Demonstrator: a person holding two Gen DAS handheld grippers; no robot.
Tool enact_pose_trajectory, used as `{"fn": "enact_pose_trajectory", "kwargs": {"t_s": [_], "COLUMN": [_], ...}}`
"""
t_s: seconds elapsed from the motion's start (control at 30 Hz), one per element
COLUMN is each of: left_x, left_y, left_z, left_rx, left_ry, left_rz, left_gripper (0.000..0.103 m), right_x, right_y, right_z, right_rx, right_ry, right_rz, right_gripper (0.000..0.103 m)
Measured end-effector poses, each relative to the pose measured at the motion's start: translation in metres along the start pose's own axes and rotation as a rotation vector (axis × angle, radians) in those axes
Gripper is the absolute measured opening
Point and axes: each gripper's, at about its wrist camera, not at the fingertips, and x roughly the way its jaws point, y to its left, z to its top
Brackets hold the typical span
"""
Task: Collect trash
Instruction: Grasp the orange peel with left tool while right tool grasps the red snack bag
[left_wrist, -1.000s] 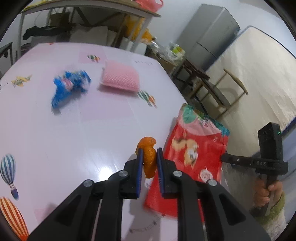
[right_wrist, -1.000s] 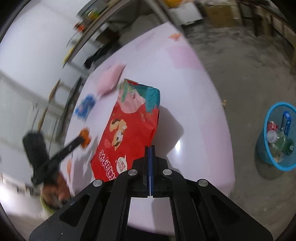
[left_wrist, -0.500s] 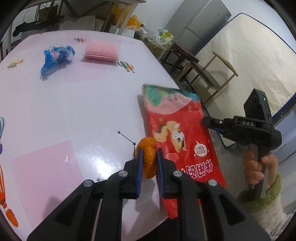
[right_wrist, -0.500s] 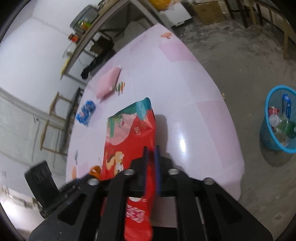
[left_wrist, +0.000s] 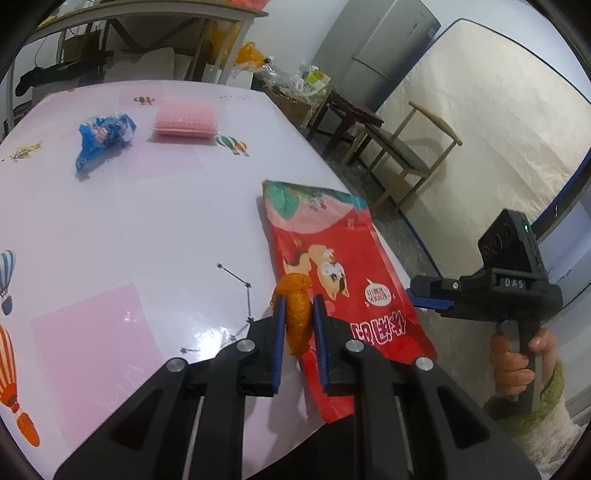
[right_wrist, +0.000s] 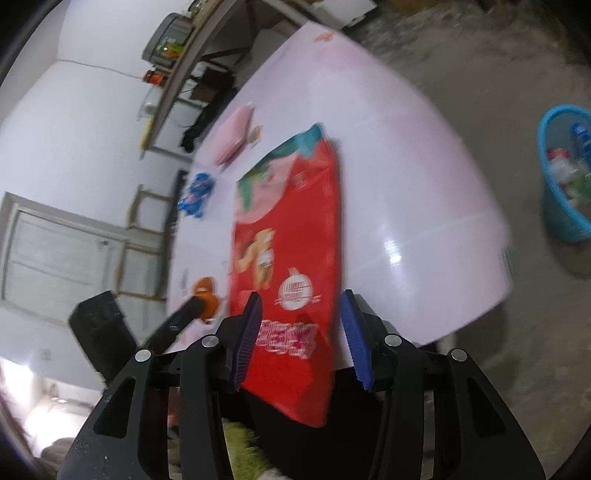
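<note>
Left gripper (left_wrist: 298, 321): pinching the orange peel (left_wrist: 296, 314), held clear for binning
Right gripper (right_wrist: 301, 334): jaws just opening, straddling the red bag (right_wrist: 291, 236) (not gripped)
Bag: overhangs the table (left_wrist: 147, 229) edge, easy to grab

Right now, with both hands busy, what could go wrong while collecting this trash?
1. The red snack bag overhangs the table edge; the right gripper, whose jaws have just been opening around it, could nudge it off.
2. The orange peel sits loosely in the left gripper and might slip.
</note>
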Motion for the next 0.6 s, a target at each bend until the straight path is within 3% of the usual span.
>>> {"fn": "enact_pose_trajectory", "kwargs": {"t_s": [0.2, 0.4, 0.6], "left_x": [0.007, 0.016, 0.020], "left_y": [-0.008, -0.004, 0.004], "left_z": [-0.003, -0.004, -0.005], "left_rx": [0.015, 0.002, -0.039], "left_ry": [0.015, 0.037, 0.059], "left_rz": [0.001, -0.003, -0.025], "left_gripper": [0.014, 0.014, 0.014], "right_x": [0.010, 0.012, 0.014], "right_y": [-0.002, -0.005, -0.003], "right_z": [0.000, -0.004, -0.002], "right_rx": [0.023, 0.052, 0.052], "right_ry": [0.046, 0.104, 0.105], "right_rz": [0.080, 0.162, 0.173], "right_gripper": [0.037, 0.037, 0.037]}}
